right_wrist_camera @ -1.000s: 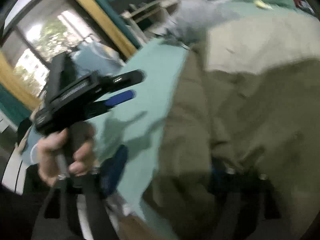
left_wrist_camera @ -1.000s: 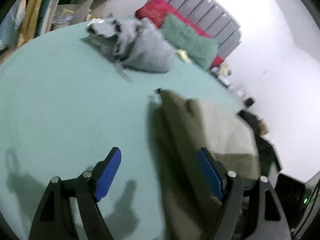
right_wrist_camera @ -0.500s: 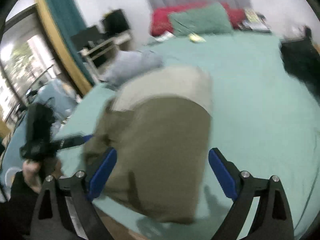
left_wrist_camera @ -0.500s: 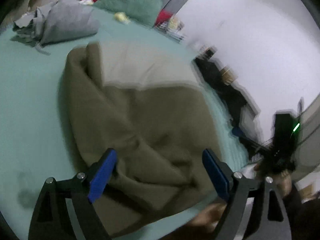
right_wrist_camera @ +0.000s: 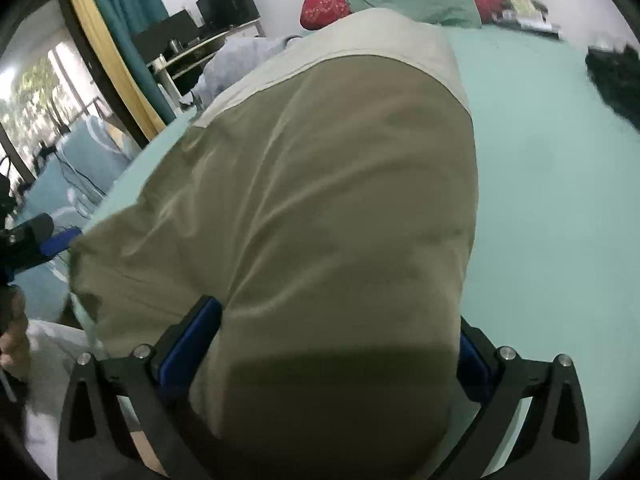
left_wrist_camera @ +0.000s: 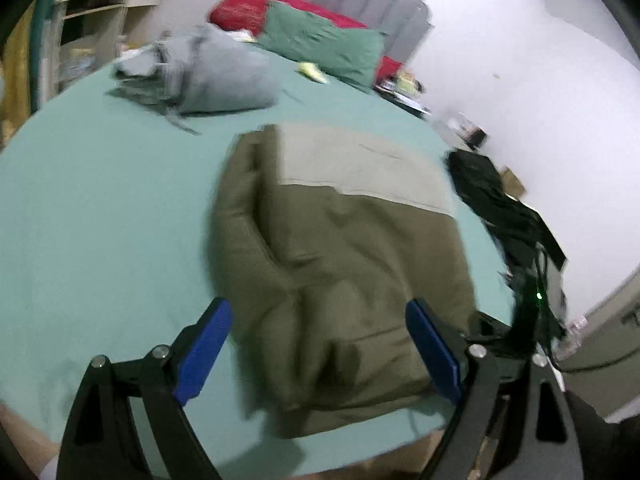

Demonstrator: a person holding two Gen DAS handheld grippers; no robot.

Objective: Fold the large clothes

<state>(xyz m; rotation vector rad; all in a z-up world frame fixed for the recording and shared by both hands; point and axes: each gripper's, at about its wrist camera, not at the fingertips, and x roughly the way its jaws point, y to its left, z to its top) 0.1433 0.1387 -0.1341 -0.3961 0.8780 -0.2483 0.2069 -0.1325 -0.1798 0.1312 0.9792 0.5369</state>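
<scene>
Two grippers, left gripper (left_wrist_camera: 318, 354) spread, olive garment (left_wrist_camera: 340, 264)

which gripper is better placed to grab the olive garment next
Right. The right gripper already has its open jaws either side of the olive garment's near fold. The left gripper is open too, but hovers above it, clear of the cloth.

the folded garment (left_wrist_camera: 344, 264) is olive green with a pale beige band across its upper part. the bedsheet (left_wrist_camera: 100, 216) is plain mint green. in the upper left of the left wrist frame lies a grey bundle of clothes (left_wrist_camera: 208, 72). at the top sit a red pillow (left_wrist_camera: 248, 6), faintly patterned, and a green pillow (left_wrist_camera: 324, 50). both grippers' pads (left_wrist_camera: 204, 344) are blue on black frames.
</scene>
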